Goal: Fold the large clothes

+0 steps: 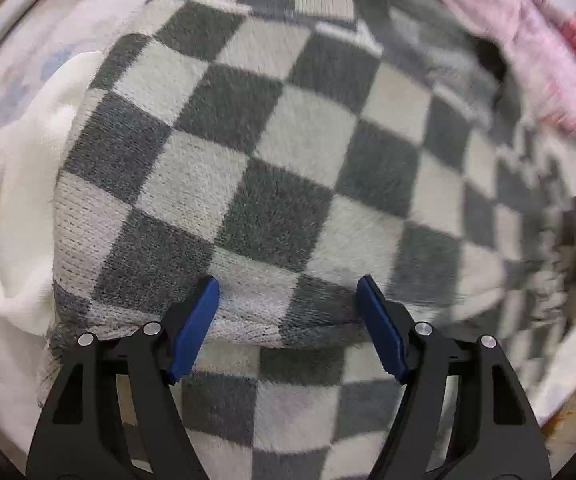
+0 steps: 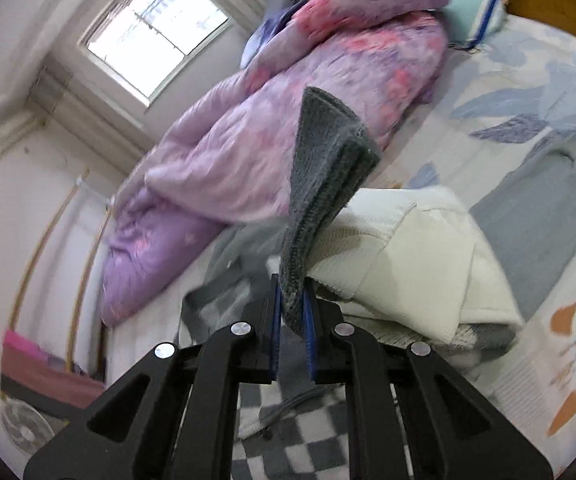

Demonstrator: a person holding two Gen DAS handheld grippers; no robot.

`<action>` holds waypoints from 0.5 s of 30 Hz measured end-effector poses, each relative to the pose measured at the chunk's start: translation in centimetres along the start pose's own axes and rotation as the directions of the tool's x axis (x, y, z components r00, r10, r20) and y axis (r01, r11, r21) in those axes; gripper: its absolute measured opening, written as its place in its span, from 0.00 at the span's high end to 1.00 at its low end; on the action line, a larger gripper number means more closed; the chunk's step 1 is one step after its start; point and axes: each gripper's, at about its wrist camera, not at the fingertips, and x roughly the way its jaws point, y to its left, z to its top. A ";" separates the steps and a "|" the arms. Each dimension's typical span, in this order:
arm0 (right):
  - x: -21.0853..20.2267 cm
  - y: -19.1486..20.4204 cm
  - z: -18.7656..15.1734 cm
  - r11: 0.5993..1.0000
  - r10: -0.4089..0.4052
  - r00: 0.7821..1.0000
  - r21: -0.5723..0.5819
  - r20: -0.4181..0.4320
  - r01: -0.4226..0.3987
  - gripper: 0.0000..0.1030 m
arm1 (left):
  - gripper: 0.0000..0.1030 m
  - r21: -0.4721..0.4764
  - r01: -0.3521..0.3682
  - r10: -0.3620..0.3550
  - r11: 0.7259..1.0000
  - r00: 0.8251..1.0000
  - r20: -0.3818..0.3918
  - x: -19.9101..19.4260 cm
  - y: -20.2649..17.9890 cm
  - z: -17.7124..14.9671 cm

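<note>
Grey-and-white checked knit fills the left wrist view: the sweater (image 1: 272, 168) lies spread on the bed, its rows of squares running on a slant from near left to far right, and a folded edge crosses just beyond the left tongs (image 1: 288, 292). Those tongs hang above the knit with their blue pads set wide apart and nothing pinched between them. A white garment (image 1: 16, 200) lies bunched against the sweater's left side, and pink bedding shows blurred at the far right. In the right wrist view the right tongs (image 2: 291, 300) are clamped almost closed on a grey ribbed band of the sweater, which stands up from the pads and leans toward the far right, its long axis running away from the camera. Below the tongs the checked knit hangs down toward the near edge. Just right of the lifted band rests a cream folded garment (image 2: 420, 264) on the bed sheet (image 2: 528, 80), printed with blue leaves. A purple quilt (image 2: 288, 120) lies heaped along the far left of the bed, below a window (image 2: 156, 32).
</note>
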 end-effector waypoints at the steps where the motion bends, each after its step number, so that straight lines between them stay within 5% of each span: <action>1: 0.7 1.3 -0.7 1.000 0.006 1.000 -0.022 -0.013 -0.006 0.91 | 0.31 -0.023 0.048 -0.048 0.999 0.999 0.014 -0.9 0.7 0.0; 9: 6.4 8.6 -7.7 0.990 0.008 0.989 -0.139 -0.150 -0.029 0.91 | 0.30 -0.077 0.179 -0.172 0.981 0.981 0.087 -6.0 5.9 -0.4; 15: 3.2 3.0 -5.9 0.995 -0.064 0.998 0.071 -0.007 0.064 0.92 | 0.29 -0.018 0.163 -0.161 0.986 0.984 0.081 -7.0 6.1 -1.1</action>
